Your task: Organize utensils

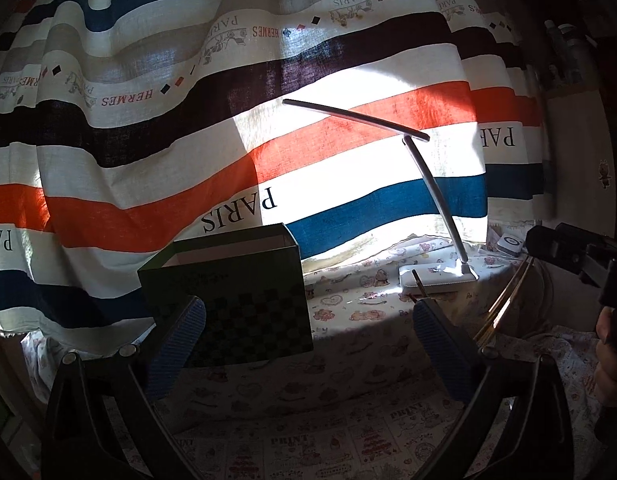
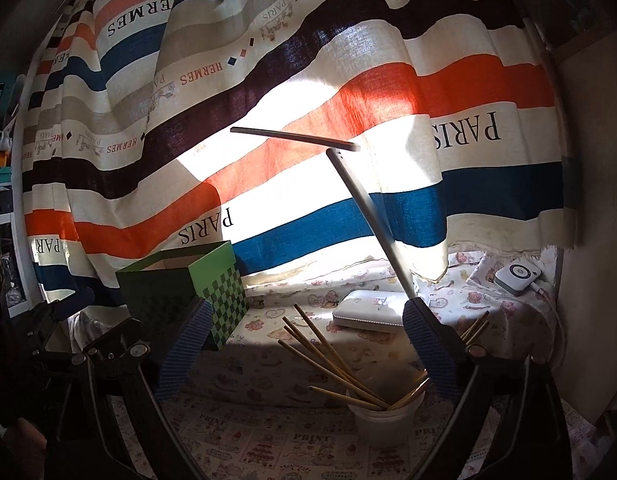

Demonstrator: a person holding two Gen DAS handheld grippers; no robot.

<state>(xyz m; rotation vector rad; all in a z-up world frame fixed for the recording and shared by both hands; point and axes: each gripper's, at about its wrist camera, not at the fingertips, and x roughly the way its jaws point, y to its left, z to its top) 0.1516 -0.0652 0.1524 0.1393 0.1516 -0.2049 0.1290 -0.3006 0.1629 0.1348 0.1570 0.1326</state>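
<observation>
Several wooden chopsticks (image 2: 332, 364) stand fanned out in a white plastic cup (image 2: 382, 416) on the patterned tablecloth, low between my right gripper's (image 2: 306, 312) open blue-padded fingers. A few chopstick tips (image 1: 504, 304) show at the right of the left wrist view. A green checkered open box (image 1: 232, 296) stands at the back left; it also shows in the right wrist view (image 2: 188, 288). My left gripper (image 1: 308, 312) is open and empty, with the box just beyond its left finger (image 1: 176, 348).
A white desk lamp (image 2: 368, 220) with a flat base (image 2: 368, 312) stands behind the cup. A striped curtain (image 1: 188, 120) hangs close behind the table. A small white device (image 2: 518, 276) with a cable lies at the back right. A wall (image 2: 588, 200) bounds the right side.
</observation>
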